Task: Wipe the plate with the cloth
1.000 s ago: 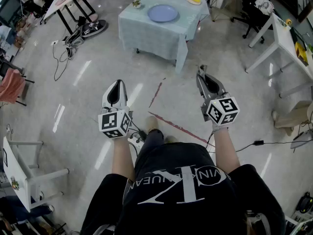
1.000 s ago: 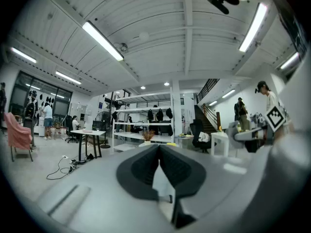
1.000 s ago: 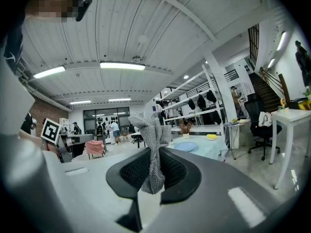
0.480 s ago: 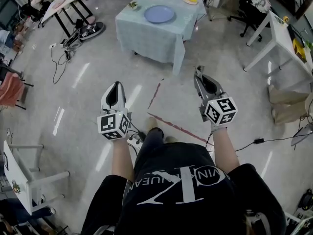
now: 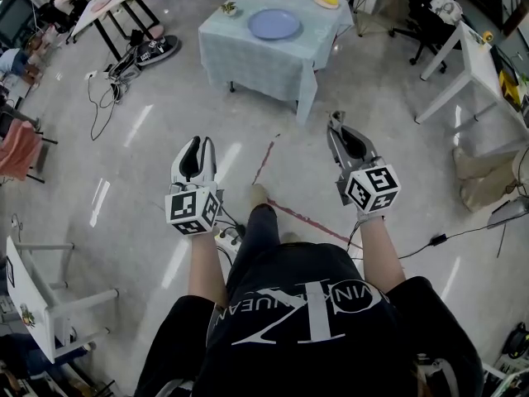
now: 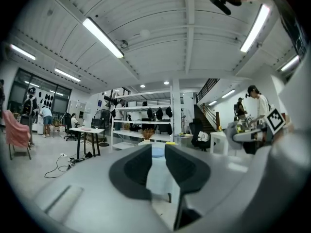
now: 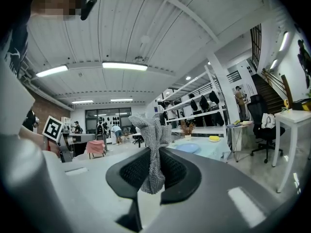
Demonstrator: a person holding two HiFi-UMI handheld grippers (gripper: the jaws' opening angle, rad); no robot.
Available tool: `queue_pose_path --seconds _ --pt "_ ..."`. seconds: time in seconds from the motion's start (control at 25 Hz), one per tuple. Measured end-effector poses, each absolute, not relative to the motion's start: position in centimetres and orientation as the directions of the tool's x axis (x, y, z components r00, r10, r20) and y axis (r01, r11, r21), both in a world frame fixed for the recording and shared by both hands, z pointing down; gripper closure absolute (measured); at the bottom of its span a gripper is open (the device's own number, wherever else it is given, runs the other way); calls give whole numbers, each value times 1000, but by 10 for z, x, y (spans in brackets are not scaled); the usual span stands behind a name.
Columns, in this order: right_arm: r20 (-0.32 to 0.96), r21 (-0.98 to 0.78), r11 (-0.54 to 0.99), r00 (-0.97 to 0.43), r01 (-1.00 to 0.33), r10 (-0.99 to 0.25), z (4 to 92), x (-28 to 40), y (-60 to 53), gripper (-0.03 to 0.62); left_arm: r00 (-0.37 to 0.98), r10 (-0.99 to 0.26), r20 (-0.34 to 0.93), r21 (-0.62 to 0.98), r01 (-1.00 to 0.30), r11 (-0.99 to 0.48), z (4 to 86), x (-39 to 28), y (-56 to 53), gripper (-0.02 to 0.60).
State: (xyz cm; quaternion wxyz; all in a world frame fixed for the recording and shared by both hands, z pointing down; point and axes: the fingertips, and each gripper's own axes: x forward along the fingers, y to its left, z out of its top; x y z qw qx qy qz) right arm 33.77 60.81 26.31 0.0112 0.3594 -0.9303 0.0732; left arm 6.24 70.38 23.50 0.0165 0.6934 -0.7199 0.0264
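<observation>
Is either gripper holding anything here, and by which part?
The right gripper pinches the cloth at its bunched middle; the left gripper is open and empty.

Open floor [image 5: 165, 110] up to table [image 5: 258, 66]

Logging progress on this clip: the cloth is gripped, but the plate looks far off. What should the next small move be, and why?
Probably a step forward toward the table, carrying the right claw ahead. That claw is shut on the grey cloth, but the blue plate sits well out of reach across the floor. The left claw is open and empty.
</observation>
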Motion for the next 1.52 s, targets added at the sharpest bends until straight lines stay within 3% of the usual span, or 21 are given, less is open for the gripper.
queue_pose_path --seconds 1.16,1.52 --pt "191 -216 620 -655 -754 -731 294 190 354 543 58 -989 138 61 -997 -50 256 -108 413 581" --pt "223 -219 618 -655 -755 -722 313 155 309 543 127 -979 162 75 -990 -117 276 -130 343 581"
